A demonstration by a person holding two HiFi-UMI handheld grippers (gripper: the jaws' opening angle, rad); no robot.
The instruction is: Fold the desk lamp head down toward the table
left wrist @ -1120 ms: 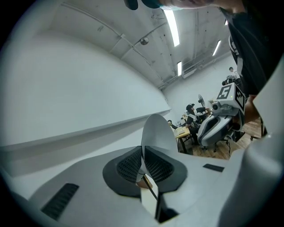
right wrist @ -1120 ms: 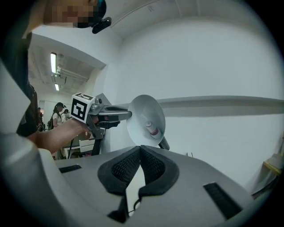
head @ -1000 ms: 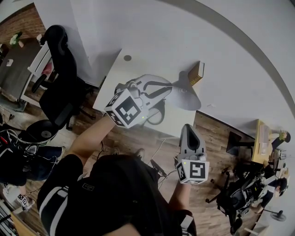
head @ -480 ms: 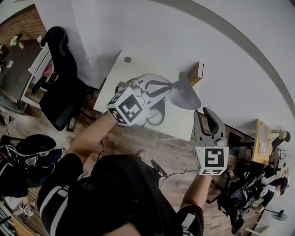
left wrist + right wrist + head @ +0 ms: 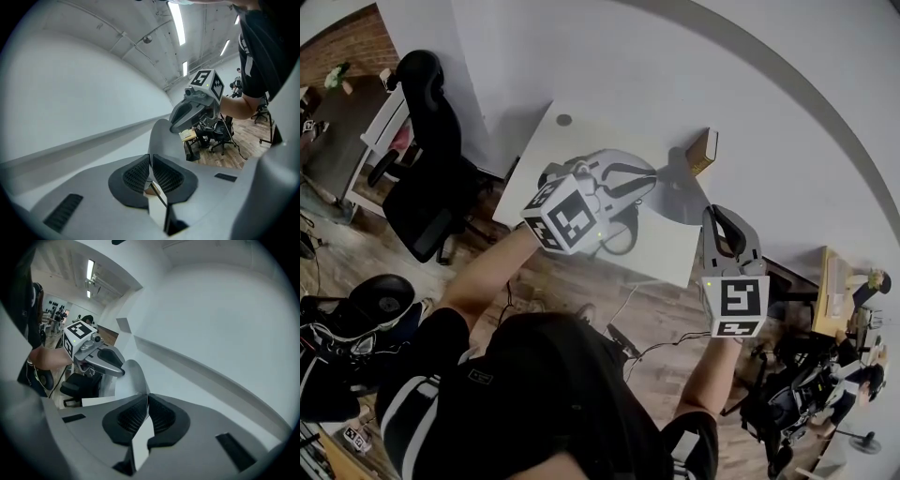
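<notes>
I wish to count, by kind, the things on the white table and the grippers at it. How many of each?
Desk lamp: 1
Small brown box: 1
Grippers: 2, the left gripper and the right gripper, whose jaws have just closed further on the lamp
Total: 4

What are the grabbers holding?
Left gripper: seemingly the lamp head, by its rim. Right gripper: jaws have just been closing at the opposite rim, nothing seen between.
</notes>
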